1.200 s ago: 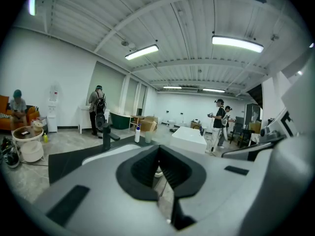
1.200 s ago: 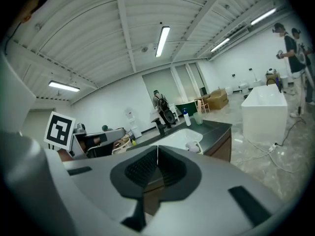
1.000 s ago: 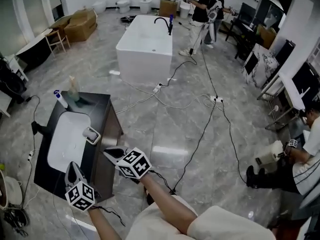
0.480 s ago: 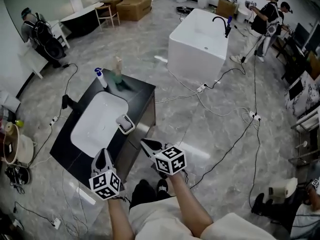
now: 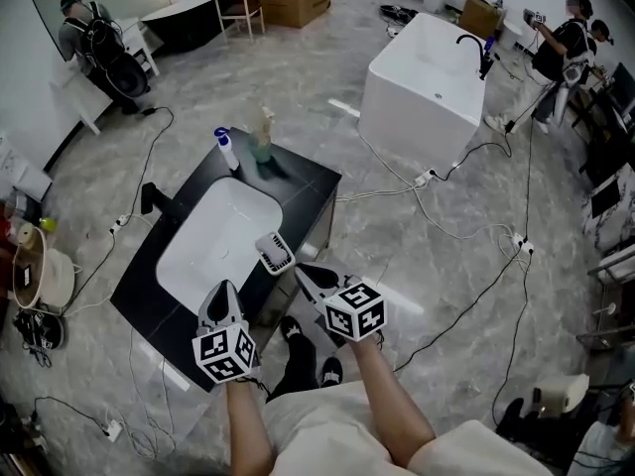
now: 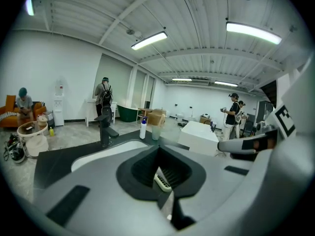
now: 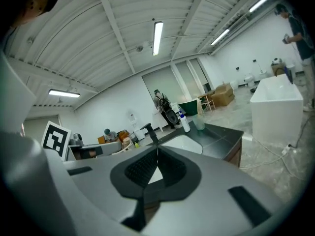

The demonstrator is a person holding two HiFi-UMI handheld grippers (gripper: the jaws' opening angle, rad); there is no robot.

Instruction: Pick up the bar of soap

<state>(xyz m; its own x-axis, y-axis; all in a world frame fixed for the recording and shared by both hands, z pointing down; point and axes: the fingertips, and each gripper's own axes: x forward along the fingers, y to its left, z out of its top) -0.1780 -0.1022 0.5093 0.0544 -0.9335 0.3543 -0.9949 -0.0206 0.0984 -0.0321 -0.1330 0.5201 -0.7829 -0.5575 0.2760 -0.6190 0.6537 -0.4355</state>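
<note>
Both grippers have crept forward over the last second. The right gripper [image 5: 302,270] now has its tip just beside the small white ribbed bar of soap [image 5: 275,253], which sits at roughly its 10 o'clock. That soap is lying on the right-hand edge of the black rectangular vanity counter [image 5: 308,181], right next to the white sunken basin [image 5: 213,241]. As for the left gripper [image 5: 222,290], it hovers over the counter's near end with the soap at its 1 o'clock. Jaws on both are pinched together with nothing in them. A white spray bottle with a blue cap [image 5: 227,151] and a greenish see-through cup [image 5: 262,145] stand at the counter's far end, around 12 o'clock.
</note>
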